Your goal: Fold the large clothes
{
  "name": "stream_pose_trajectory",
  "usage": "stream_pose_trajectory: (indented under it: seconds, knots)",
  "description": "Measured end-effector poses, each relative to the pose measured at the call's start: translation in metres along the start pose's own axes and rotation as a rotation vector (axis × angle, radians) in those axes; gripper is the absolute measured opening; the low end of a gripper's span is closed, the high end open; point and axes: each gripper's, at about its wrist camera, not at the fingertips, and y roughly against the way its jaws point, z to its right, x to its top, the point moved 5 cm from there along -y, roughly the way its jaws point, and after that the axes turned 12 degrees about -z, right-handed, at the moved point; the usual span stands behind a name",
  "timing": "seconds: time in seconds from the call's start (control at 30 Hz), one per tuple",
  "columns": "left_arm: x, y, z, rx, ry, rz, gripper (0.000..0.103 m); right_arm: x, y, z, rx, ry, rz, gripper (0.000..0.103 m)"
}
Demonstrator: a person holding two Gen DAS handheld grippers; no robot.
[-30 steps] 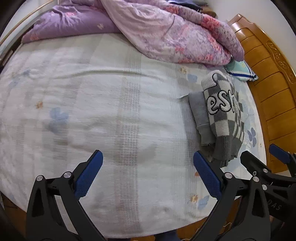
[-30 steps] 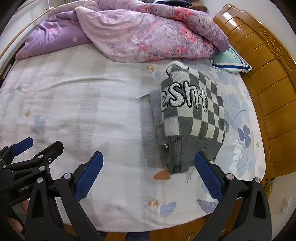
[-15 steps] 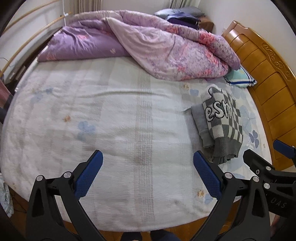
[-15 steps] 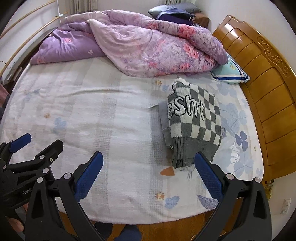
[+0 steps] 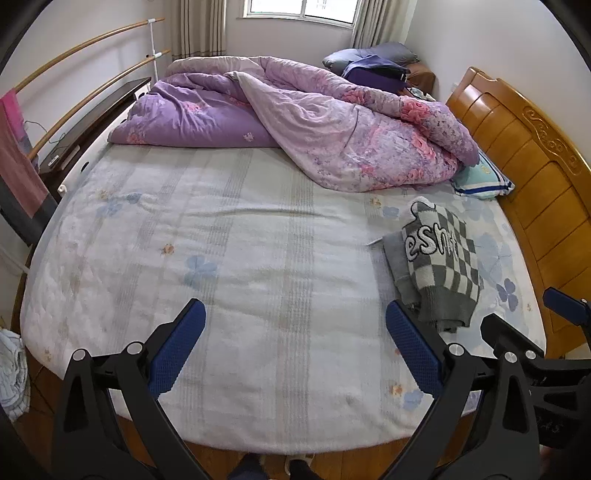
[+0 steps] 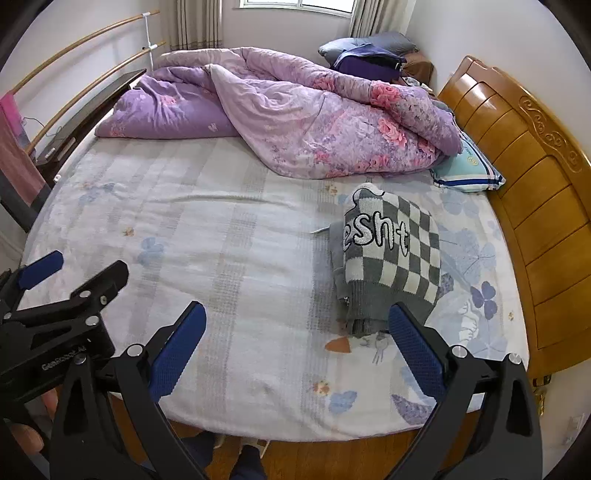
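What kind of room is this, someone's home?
Most likely a home bedroom: a wide bed with a carved wooden headboard, a rumpled purple floral quilt and a pillow on it, plus a curtained window behind.

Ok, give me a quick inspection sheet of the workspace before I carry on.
Surface: bed sheet, pale, floral, mostly bare.
Job's things: checkered sweater folded, atop a grey garment, near the headboard.
Clutter: purple quilt bunched at the far side; pillow beside it.
Grippers: left claw and right claw both open, empty, above the bed's near edge.
Cables: thin cord by the side shelf.
Surroundings: window, curtains, wood floor.
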Motion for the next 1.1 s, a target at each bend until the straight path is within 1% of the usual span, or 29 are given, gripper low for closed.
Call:
stream_pose_trajectory:
  seconds: [0.17, 0.3, 0.37, 0.43, 0.67, 0.77, 0.83, 1.1]
  knots:
    - [-0.012, 0.025, -0.01, -0.001, -0.015, 0.017, 0.098, -0.011, 0.022, -0.013, -0.002, 0.012, 0.009, 0.095]
    - [-0.016, 0.041, -0.023, -0.011, -0.04, 0.02, 0.098, -0.019, 0.039, -0.029, -0.011, -0.01, 0.016, 0.095]
    - [-0.018, 0.051, -0.032, -0.013, -0.057, 0.022, 0.098, -0.024, 0.048, -0.039, -0.017, -0.032, 0.021, 0.095]
    - [-0.019, 0.065, -0.044, -0.014, -0.079, 0.041, 0.098, -0.028, 0.058, -0.051, -0.013, -0.05, 0.026, 0.095]
    - [-0.021, 0.097, -0.078, -0.03, -0.115, 0.082, 0.098, -0.033, 0.086, -0.085, -0.037, -0.093, 0.057, 0.095]
    - [-0.024, 0.106, -0.09, -0.052, -0.115, 0.079, 0.098, -0.034, 0.096, -0.095, -0.043, -0.11, 0.066, 0.095]
    - [-0.026, 0.111, -0.095, -0.063, -0.119, 0.077, 0.098, -0.035, 0.102, -0.099, -0.051, -0.119, 0.073, 0.095]
    - [-0.029, 0.128, -0.099, -0.052, -0.152, 0.086, 0.098, -0.041, 0.118, -0.108, -0.069, -0.154, 0.088, 0.095]
